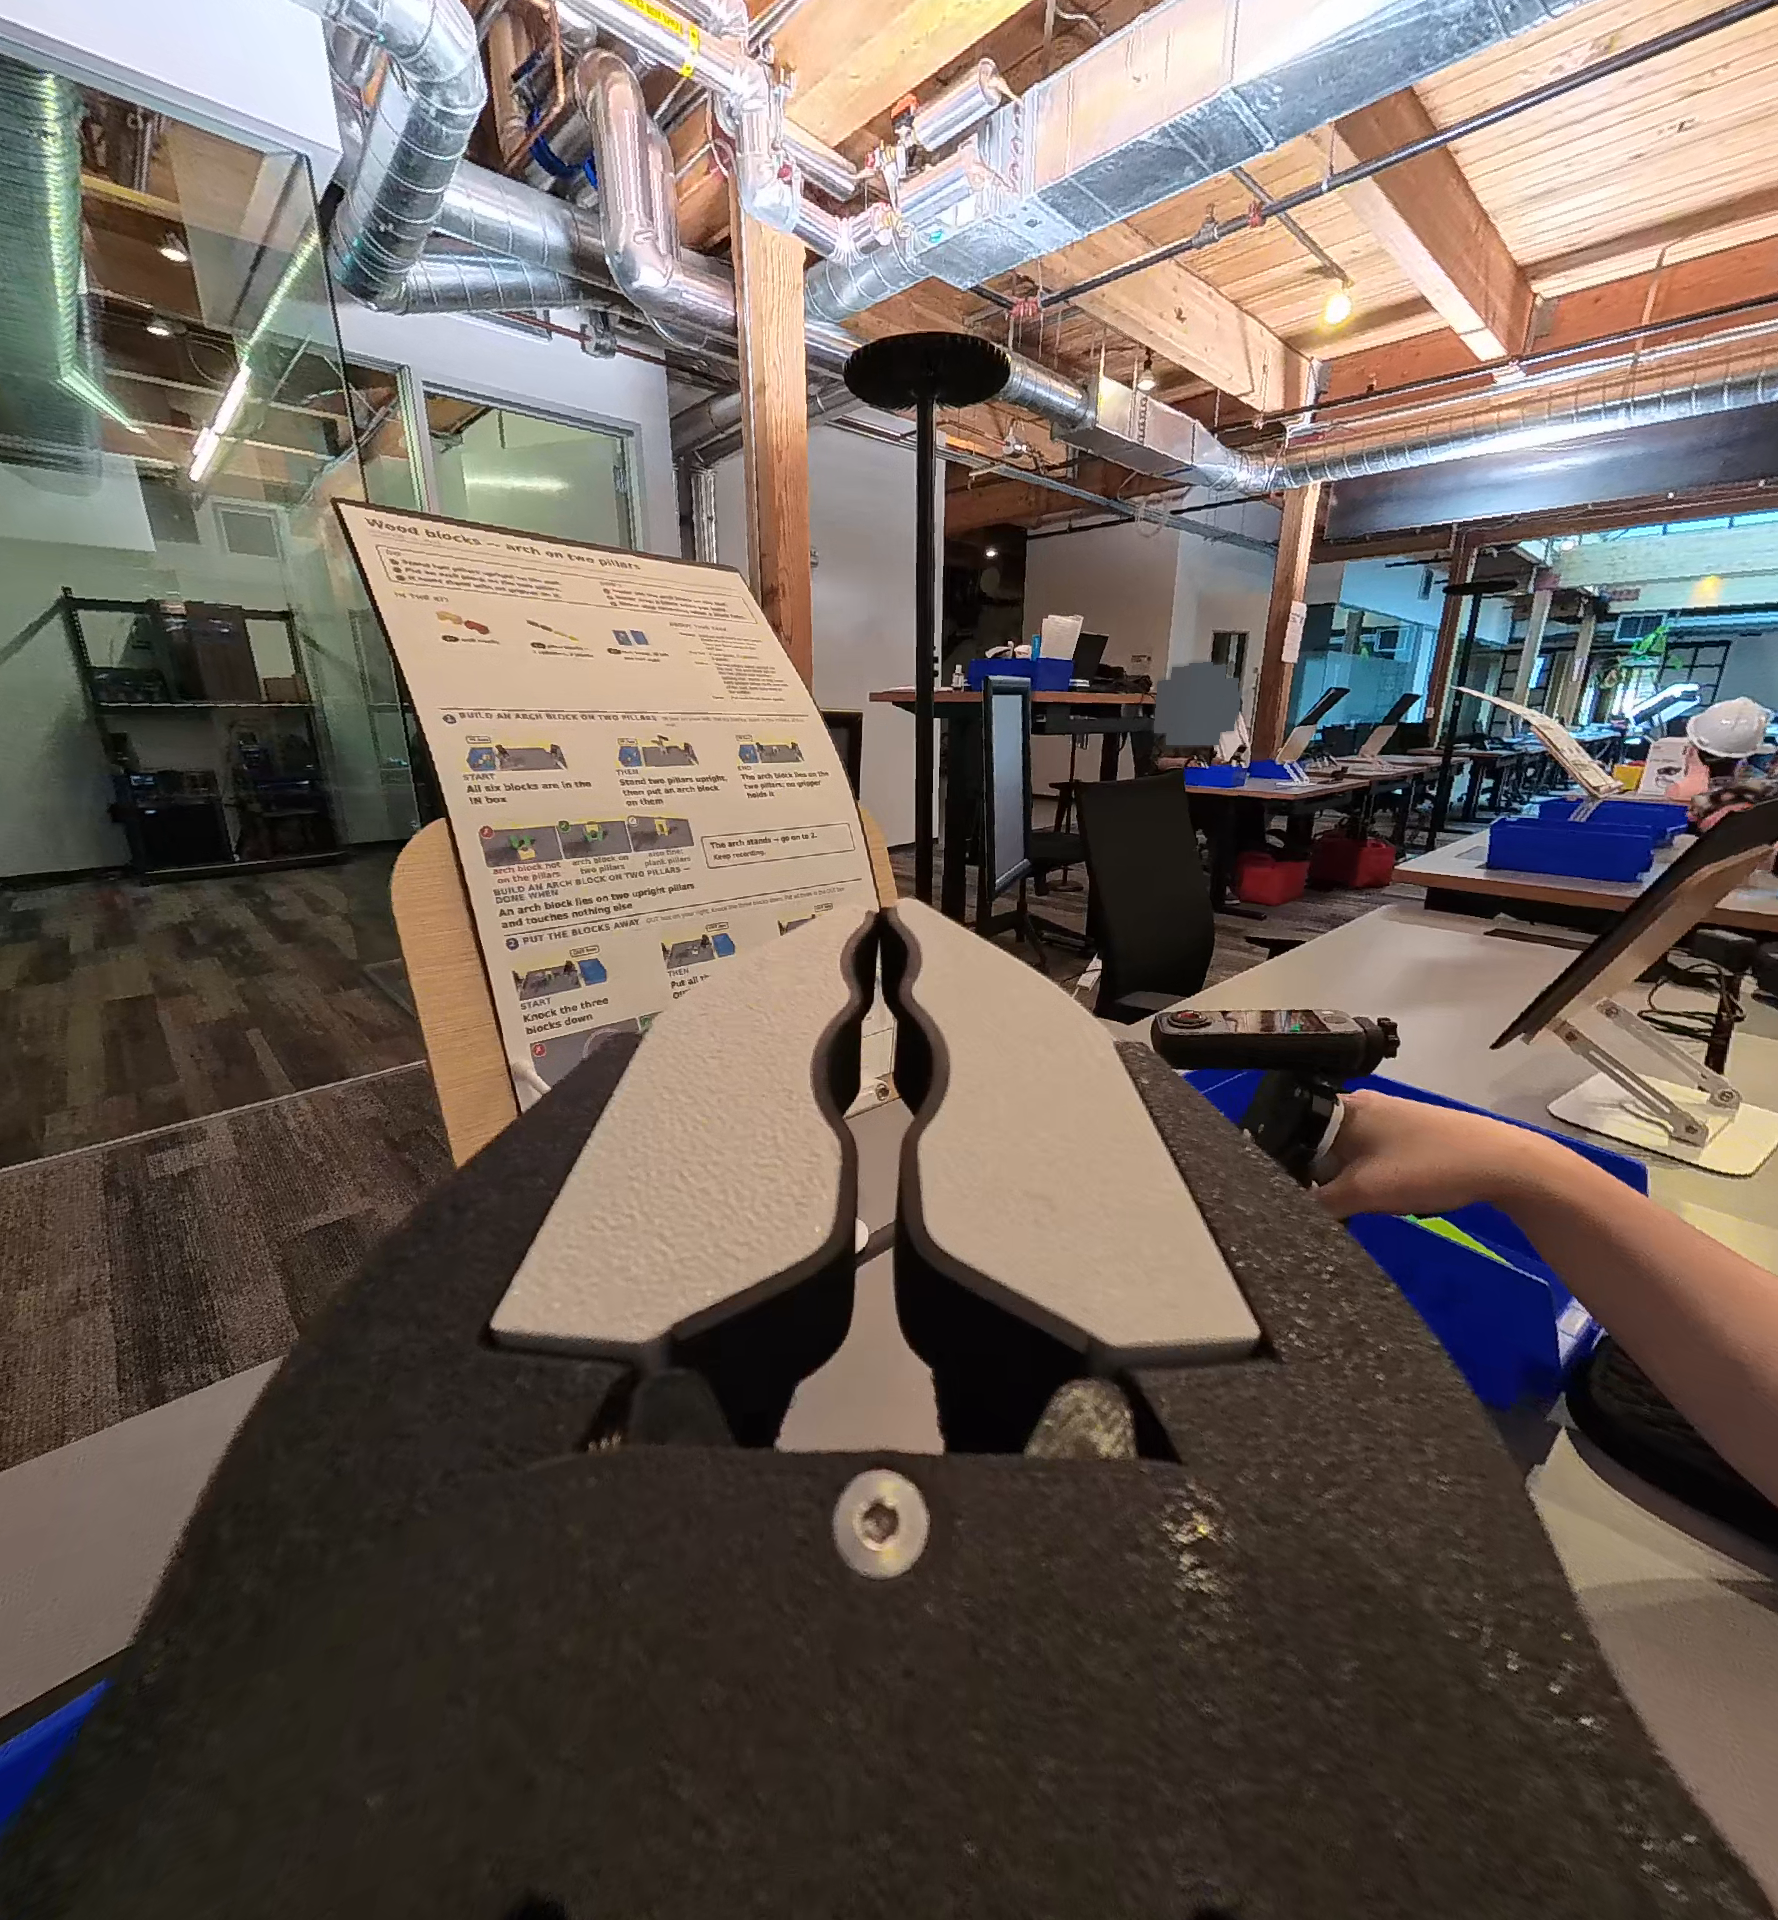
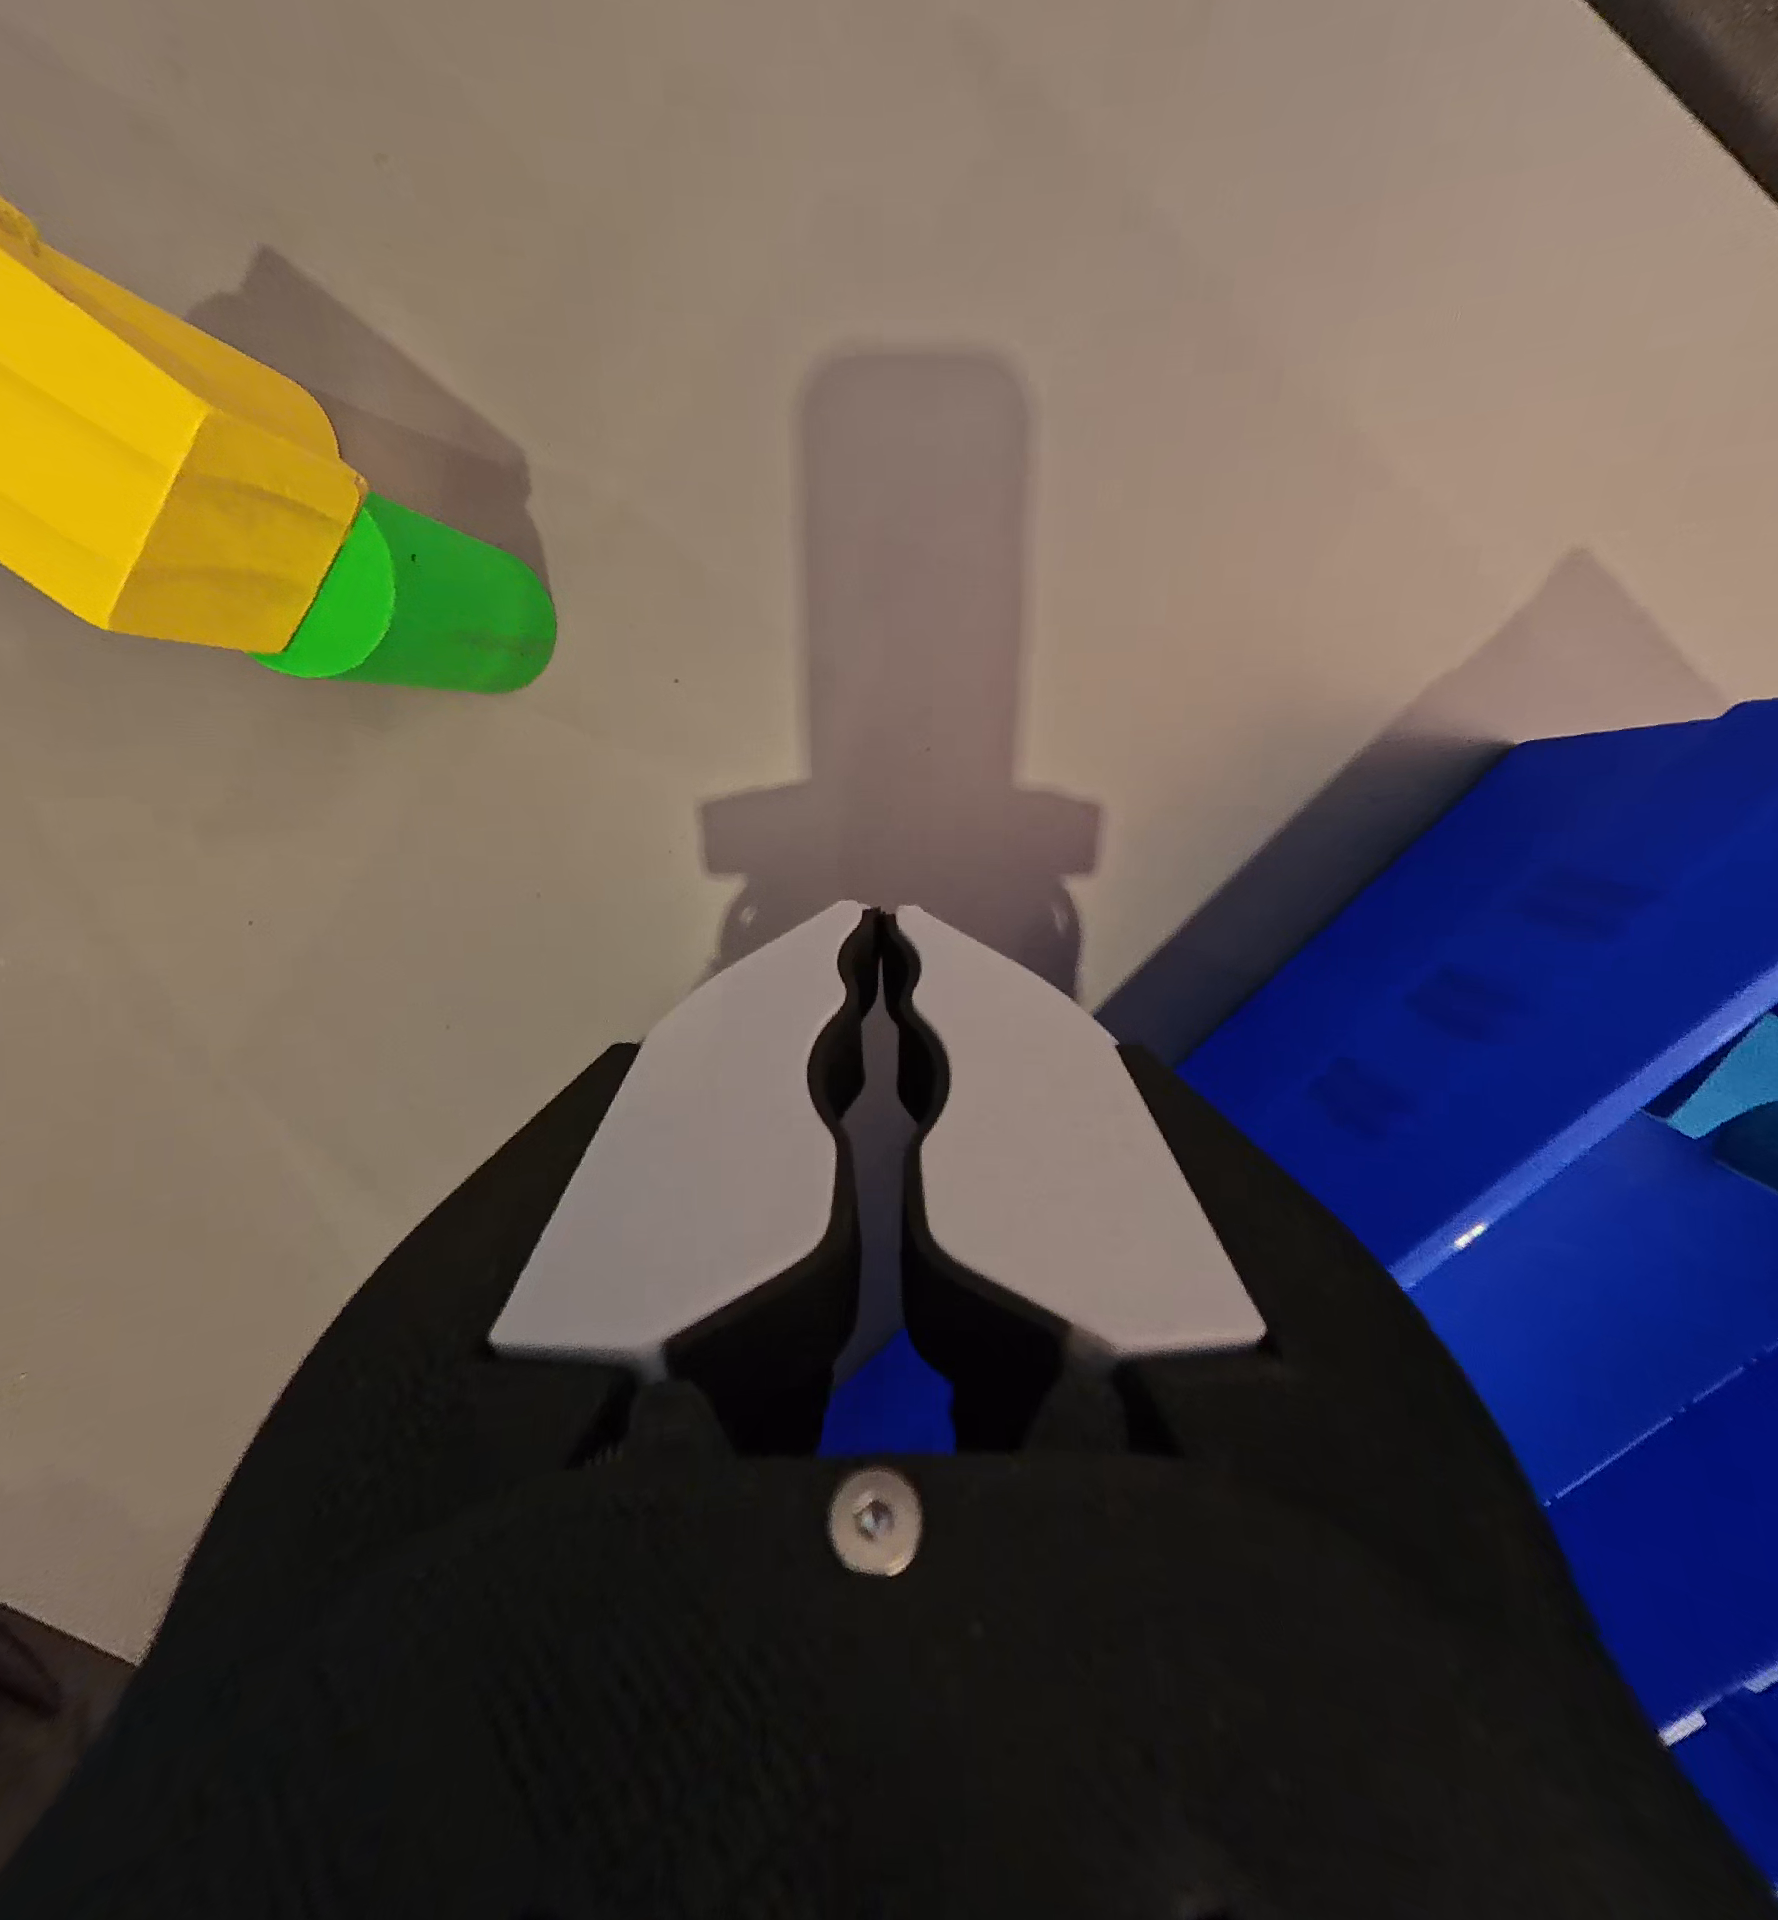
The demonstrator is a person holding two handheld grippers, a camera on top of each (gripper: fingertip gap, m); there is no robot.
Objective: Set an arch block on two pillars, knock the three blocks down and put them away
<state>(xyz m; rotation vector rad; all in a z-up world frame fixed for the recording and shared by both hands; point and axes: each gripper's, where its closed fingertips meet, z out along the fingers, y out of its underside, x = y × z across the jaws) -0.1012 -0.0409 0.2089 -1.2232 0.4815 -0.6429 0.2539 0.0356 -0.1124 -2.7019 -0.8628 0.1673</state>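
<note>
Two blocks show on the pale bench (image 2: 968,260): one yellow block (image 2: 106,468), faceted and long, and one green block (image 2: 438,613), a smooth cylinder with a rounded end. They touch end to end, well left of the right gripper (image 2: 880,914). One blue bin (image 2: 1591,1091) of ribbed plastic sits just right of that gripper, with a light-blue piece (image 2: 1768,1112) inside. The right gripper points down at bare bench, its grey, wavy-edged fingers closed tip to tip on nothing. The left gripper (image 1: 882,920) is raised and level, facing an instruction sheet (image 1: 594,769); its fingers are likewise closed and empty. A bare hand (image 1: 1404,1153) reaches in from the right over a bin.
</note>
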